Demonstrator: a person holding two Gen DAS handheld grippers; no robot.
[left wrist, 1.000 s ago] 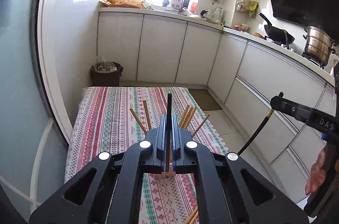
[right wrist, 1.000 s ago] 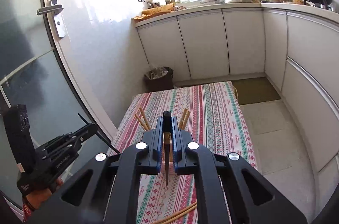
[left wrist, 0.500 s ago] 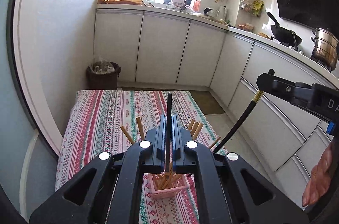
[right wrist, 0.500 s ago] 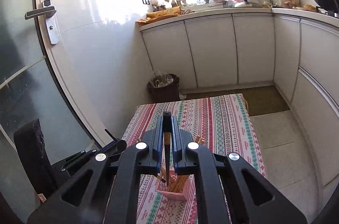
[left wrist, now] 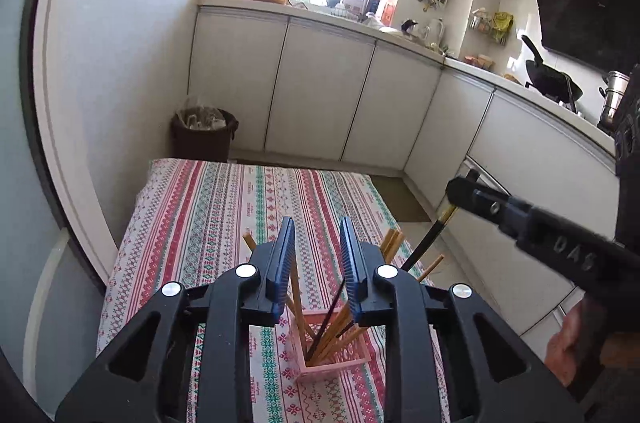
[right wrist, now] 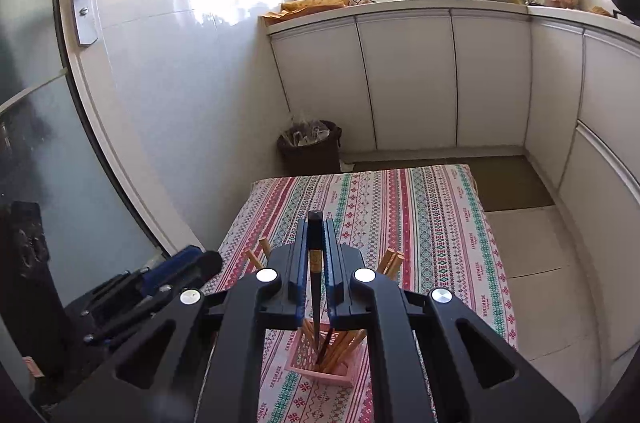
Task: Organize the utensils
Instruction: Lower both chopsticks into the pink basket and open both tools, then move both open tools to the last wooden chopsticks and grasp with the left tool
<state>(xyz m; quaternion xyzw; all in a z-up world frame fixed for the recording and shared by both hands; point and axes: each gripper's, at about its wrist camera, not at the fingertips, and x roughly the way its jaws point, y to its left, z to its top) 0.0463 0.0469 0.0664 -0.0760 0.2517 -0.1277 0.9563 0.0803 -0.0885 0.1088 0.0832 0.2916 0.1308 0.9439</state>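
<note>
Fingers of the left gripper: apart, nothing between them. They hang directly above the pink perforated plastic holder, which places the open gap over the holder mouth; judged to be the position of a release just completed, since one thin black chopstick leans inside the holder among the tan bamboo chopsticks.

Fingers of the right gripper: together, clamped on a second black chopstick with a gold band. It is held near its thick upper end and hangs close to vertical, tip down at the mouth of the holder. Whether the tip already touches the bottom cannot be told. The high grasp leaves most of the shaft free below the fingers, which lets the stick enter the holder while the gripper body stays above the bamboo ends.

In the left view the right gripper appears from the side, the chopstick slanting down from it toward the holder.

Holder stands upright on the desk, on a striped red, green and white patterned cloth, near the front edge. The bamboo chopsticks fan outward and lean on the holder walls, so the middle stays open for insertion.

Judgement: the step in hand is dropping the last black chopstick. Next move calls for opening the right fingers only once the tip is well inside. Risk: the light holder tips if the stick pushes sideways on the leaning bundle.
</note>
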